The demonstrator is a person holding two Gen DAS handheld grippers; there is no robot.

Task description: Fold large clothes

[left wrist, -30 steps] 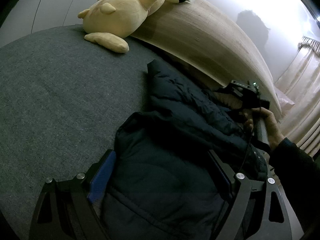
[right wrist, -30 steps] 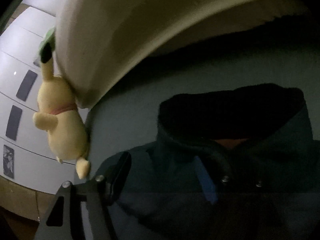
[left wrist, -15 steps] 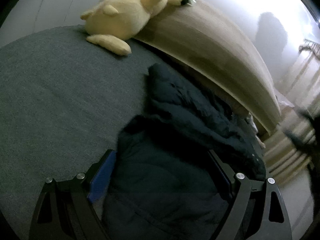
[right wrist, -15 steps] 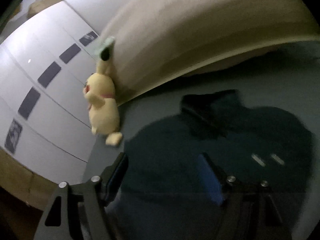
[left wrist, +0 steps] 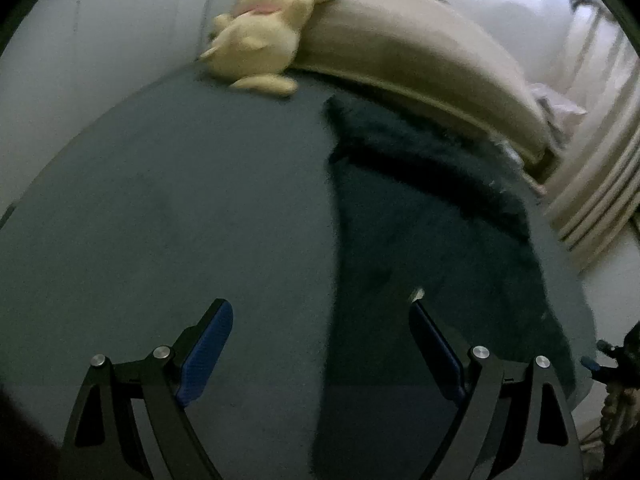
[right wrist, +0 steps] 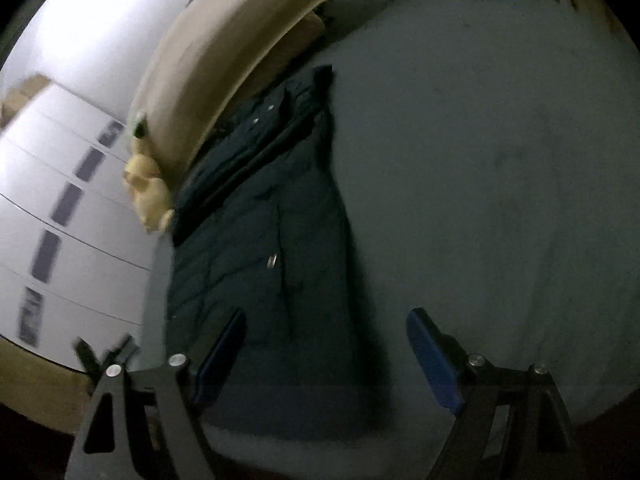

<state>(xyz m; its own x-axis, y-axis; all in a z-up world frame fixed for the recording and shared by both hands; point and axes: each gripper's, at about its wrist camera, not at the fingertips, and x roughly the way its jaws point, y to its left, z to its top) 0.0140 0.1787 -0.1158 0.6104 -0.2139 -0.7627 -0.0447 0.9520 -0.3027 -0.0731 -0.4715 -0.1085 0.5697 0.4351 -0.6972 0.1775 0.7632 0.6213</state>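
Observation:
A long dark padded coat (left wrist: pixel 432 232) lies stretched out flat on the grey bed (left wrist: pixel 160 200), its hood end toward the headboard. My left gripper (left wrist: pixel 320 308) hovers open over the coat's left edge, and its blue pads (left wrist: pixel 208 340) touch nothing. In the right wrist view the coat (right wrist: pixel 272 248) runs lengthwise below my right gripper (right wrist: pixel 328 316). The right jaws are opening wide, held well above the cloth with nothing pinched. A blurred dark shape at the left view's right edge may be the other gripper.
A yellow plush toy (left wrist: pixel 260 36) leans against the beige padded headboard (left wrist: pixel 420 64) at the bed's far corner. Pale curtains (left wrist: pixel 592 208) hang past the bed's right side. White wardrobe doors (right wrist: pixel 60 200) stand beyond the plush toy (right wrist: pixel 146 192). Bare grey bedding (right wrist: pixel 480 160) lies right of the coat.
Both grippers have pulled back and up from the coat. The coat no longer fills the left jaws. The right gripper swung far away from the hood, its jaws widening.

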